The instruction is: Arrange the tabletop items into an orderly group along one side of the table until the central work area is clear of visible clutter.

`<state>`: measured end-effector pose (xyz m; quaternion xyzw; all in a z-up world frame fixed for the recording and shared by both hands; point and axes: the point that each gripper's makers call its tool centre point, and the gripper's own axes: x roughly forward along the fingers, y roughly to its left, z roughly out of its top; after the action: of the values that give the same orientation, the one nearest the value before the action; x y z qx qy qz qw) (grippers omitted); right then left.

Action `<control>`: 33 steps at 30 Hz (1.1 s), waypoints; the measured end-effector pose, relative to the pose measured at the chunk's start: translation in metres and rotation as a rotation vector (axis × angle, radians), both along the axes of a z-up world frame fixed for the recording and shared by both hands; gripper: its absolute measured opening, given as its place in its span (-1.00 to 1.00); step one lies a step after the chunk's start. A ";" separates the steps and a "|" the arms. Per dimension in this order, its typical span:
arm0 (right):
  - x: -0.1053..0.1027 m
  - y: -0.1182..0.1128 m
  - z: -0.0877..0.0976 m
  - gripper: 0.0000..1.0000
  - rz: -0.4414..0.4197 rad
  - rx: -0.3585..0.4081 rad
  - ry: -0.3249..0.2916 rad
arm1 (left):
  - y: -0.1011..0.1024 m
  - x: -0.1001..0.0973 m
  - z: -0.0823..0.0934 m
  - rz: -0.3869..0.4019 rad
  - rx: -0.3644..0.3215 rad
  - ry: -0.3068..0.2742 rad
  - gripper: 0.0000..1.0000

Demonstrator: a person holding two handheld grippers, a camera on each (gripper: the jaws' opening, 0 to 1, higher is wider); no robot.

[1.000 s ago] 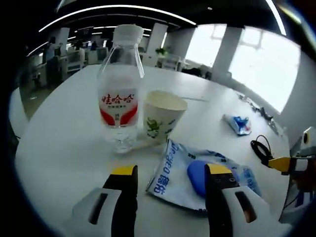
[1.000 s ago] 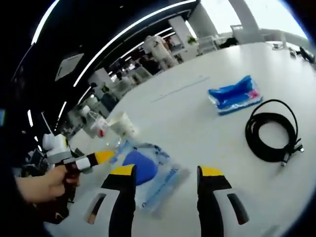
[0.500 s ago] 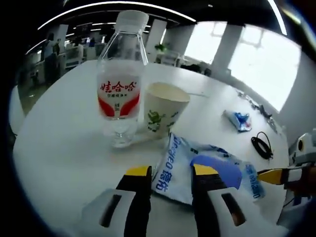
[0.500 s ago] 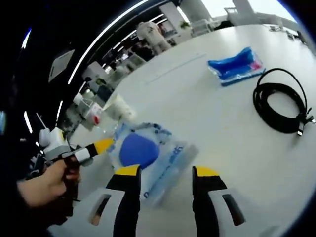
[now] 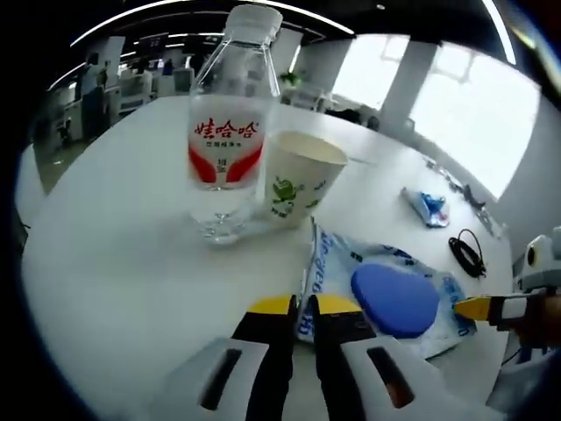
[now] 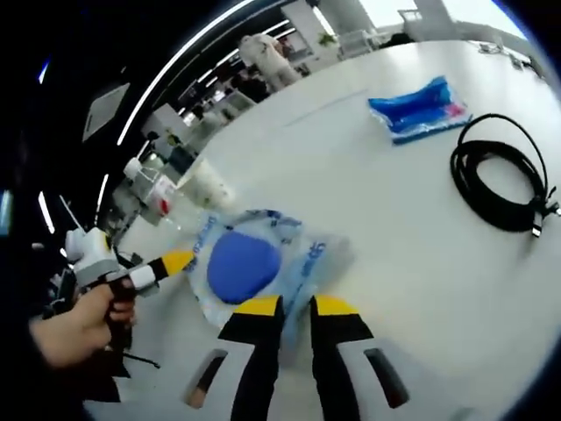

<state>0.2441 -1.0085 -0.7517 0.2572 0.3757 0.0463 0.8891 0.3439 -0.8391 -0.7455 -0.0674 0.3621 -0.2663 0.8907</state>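
Left gripper view: on the table, a water bottle stood upright at the far left, with a paper cup just beside it on the right. A flat plastic packet lay nearer, right of centre, a round disc inside it. The left gripper met the packet's near-left edge. Farther right lay a small pouch and, nearer, a coiled cable. Right gripper view: the right gripper met the packet's opposite edge; the pouch lay beyond the cable.
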 end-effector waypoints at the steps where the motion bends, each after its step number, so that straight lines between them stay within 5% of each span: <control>1: 0.001 0.000 0.001 -0.88 0.002 0.004 -0.004 | 0.000 -0.001 0.000 0.000 -0.002 0.003 -0.93; 16: 0.019 -0.029 0.029 -1.00 0.011 -0.092 -0.108 | -0.025 -0.008 0.015 -0.057 -0.031 -0.045 -1.00; 33: 0.067 -0.074 0.057 -1.00 0.024 -0.154 -0.186 | -0.069 0.017 0.042 -0.018 -0.117 -0.095 -1.00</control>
<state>0.3106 -1.0824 -0.6945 0.1785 0.2970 0.0517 0.9366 0.3613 -0.9076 -0.7036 -0.1033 0.3040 -0.2980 0.8990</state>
